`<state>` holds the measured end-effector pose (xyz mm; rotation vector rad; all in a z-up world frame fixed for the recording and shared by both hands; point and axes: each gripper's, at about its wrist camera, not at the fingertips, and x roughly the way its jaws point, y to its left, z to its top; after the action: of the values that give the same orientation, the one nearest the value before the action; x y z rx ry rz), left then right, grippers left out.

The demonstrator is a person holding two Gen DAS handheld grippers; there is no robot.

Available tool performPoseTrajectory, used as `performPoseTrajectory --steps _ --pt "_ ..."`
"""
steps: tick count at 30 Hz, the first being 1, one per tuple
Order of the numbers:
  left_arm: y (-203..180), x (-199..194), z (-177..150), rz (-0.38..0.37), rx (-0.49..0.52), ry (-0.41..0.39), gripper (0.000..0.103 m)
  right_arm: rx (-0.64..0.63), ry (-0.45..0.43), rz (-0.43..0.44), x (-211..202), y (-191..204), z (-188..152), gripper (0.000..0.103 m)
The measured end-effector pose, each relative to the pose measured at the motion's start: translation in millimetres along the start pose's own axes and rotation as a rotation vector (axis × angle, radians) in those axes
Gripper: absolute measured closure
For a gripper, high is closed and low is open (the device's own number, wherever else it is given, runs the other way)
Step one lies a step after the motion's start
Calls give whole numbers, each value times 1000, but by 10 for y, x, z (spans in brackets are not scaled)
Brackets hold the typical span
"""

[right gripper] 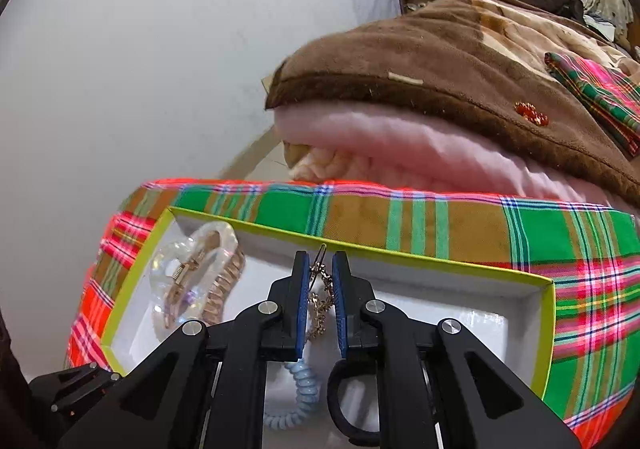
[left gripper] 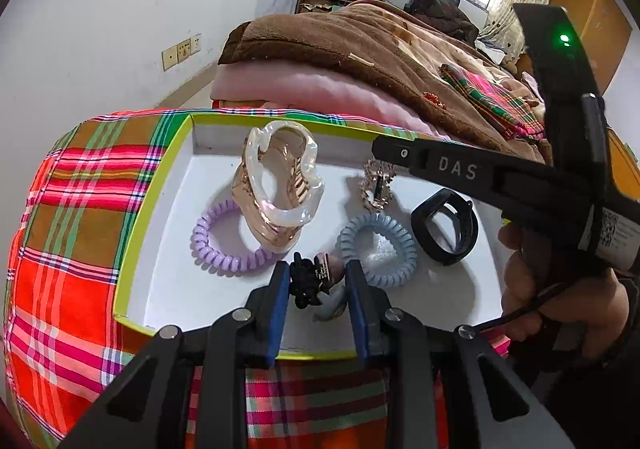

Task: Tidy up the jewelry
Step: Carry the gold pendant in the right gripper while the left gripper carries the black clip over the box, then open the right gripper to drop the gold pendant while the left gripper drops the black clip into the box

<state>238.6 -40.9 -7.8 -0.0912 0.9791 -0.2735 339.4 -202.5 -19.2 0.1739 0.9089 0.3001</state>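
Note:
A white box with a yellow-green rim (left gripper: 160, 169) holds the jewelry. In it lie a clear and rose-gold hair claw (left gripper: 276, 185), a purple coil hair tie (left gripper: 224, 241), a blue coil hair tie (left gripper: 378, 249), a black band (left gripper: 446, 229) and a gold clip (left gripper: 376, 185). My left gripper (left gripper: 318, 281) has its blue pads around a small black hair claw (left gripper: 310, 281) over the box's near side. My right gripper (right gripper: 320, 277) hangs over the gold clip (right gripper: 322, 289), whose chain lies between its pads, jaws slightly apart. The right gripper also shows in the left wrist view (left gripper: 400, 153).
The box sits on a plaid cloth (left gripper: 72, 249). Behind it rise folded pink (left gripper: 320, 89) and brown blankets (left gripper: 360, 37) with a small orange ornament (right gripper: 530, 113) and a folded plaid cloth (right gripper: 600, 97) on top. A white wall is at left.

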Motion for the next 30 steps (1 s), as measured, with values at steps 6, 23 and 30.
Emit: performPoseTrajectory --steps 6,23,30 --pt "1 51 -3 -10 -13 17 73 14 13 16 34 -27 12 91" --pt "-4 86 5 -7 -10 25 72 31 19 38 49 -44 4 91" --pt "-5 89 6 -8 -11 24 70 22 14 25 37 -25 0 90"
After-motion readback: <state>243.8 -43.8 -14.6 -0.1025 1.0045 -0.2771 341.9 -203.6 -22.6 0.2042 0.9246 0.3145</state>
